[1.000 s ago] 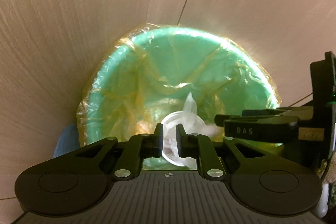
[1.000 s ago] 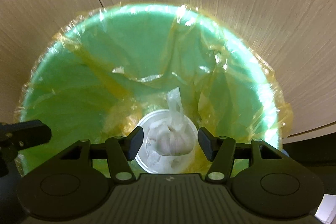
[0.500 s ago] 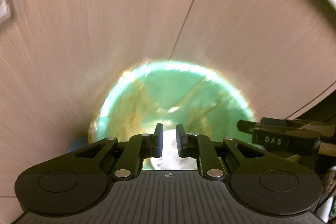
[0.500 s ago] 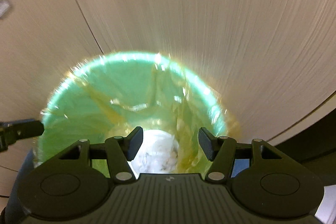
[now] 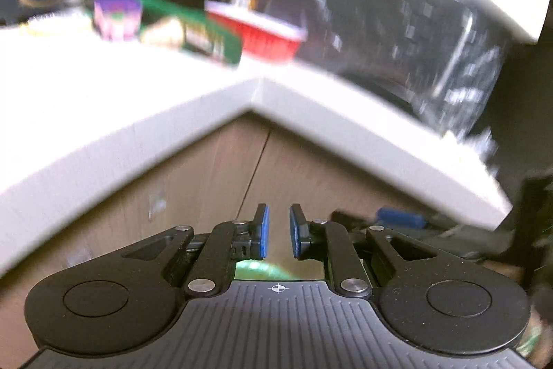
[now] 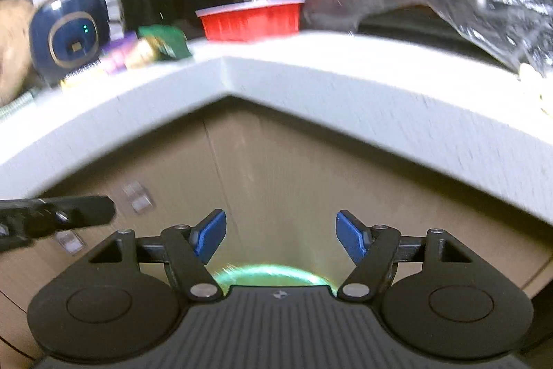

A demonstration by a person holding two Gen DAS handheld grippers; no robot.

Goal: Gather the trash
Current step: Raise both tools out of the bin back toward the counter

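Observation:
Only a sliver of the green bin with its yellowish liner (image 5: pixel 257 268) shows below my left gripper (image 5: pixel 278 230), whose blue pads stand almost together with nothing between them. In the right wrist view the bin rim (image 6: pixel 273 272) peeks out under my right gripper (image 6: pixel 281 237); its jaws are opening wide and hold nothing. Both grippers hang in front of the beige cabinet, below the white counter edge (image 5: pixel 138 134). On the counter lie a green packet (image 5: pixel 204 33) and a purple packet (image 5: pixel 117 18), blurred.
A red bowl (image 6: pixel 249 18), a dark blue round device (image 6: pixel 69 37) and black appliances stand at the back of the counter (image 6: pixel 311 85). A dark crinkled sheet (image 5: pixel 397 23) fills the right side. The left gripper's finger (image 6: pixel 62 217) pokes in from the left.
Both grippers have risen out of the bin and tilted up, so the counter top has come into view. The white trash in the bin is out of sight. The right jaws have widened.

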